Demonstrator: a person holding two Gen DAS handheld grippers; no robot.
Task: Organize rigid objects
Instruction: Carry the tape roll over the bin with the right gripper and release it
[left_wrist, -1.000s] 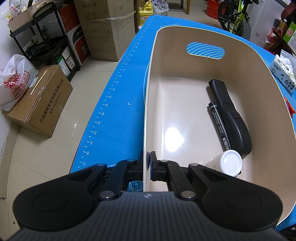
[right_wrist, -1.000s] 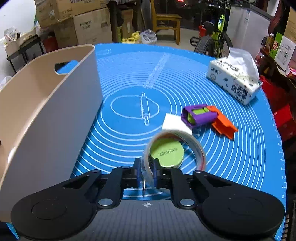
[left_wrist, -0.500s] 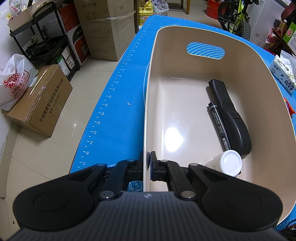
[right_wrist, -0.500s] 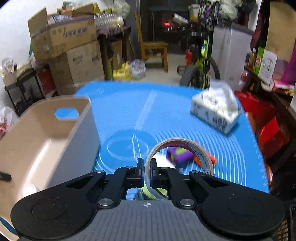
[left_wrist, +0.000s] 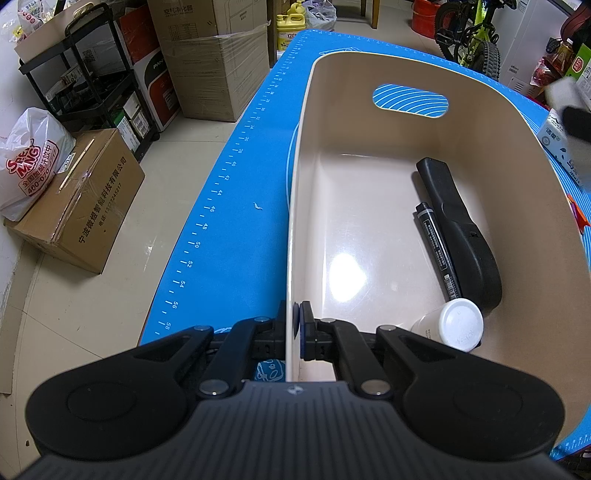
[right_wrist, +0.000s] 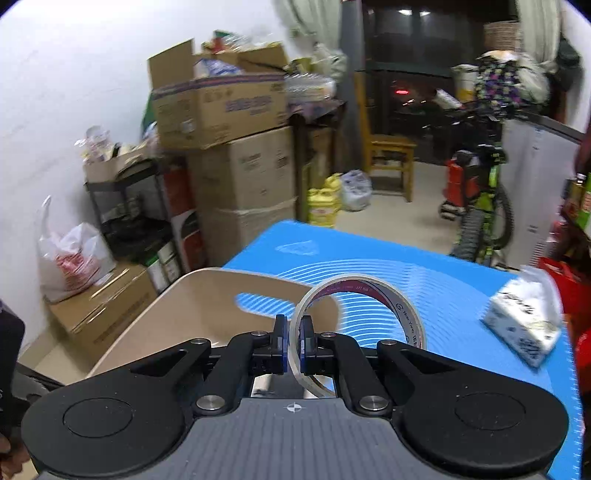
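Observation:
My left gripper (left_wrist: 294, 330) is shut on the near wall of the beige bin (left_wrist: 295, 221), which stands on the blue mat (left_wrist: 229, 221). In the bin lie a black remote-shaped object (left_wrist: 458, 229), a black marker (left_wrist: 437, 251) and a white-capped bottle (left_wrist: 456, 325). My right gripper (right_wrist: 294, 341) is shut on a roll of clear tape (right_wrist: 373, 291) and holds it in the air above the mat, near the bin's far handle end (right_wrist: 207, 295).
A tissue pack (right_wrist: 521, 321) lies on the mat (right_wrist: 443, 288) at the right. Cardboard boxes (left_wrist: 85, 206), a black shelf (left_wrist: 92, 74) and a plastic bag (left_wrist: 29, 158) stand on the floor at the left. A bicycle (right_wrist: 480, 214) and a chair (right_wrist: 388, 155) stand beyond the table.
My right gripper has lifted the tape roll off the mat and swung it up and left toward the bin. My left gripper has held still on the bin wall.

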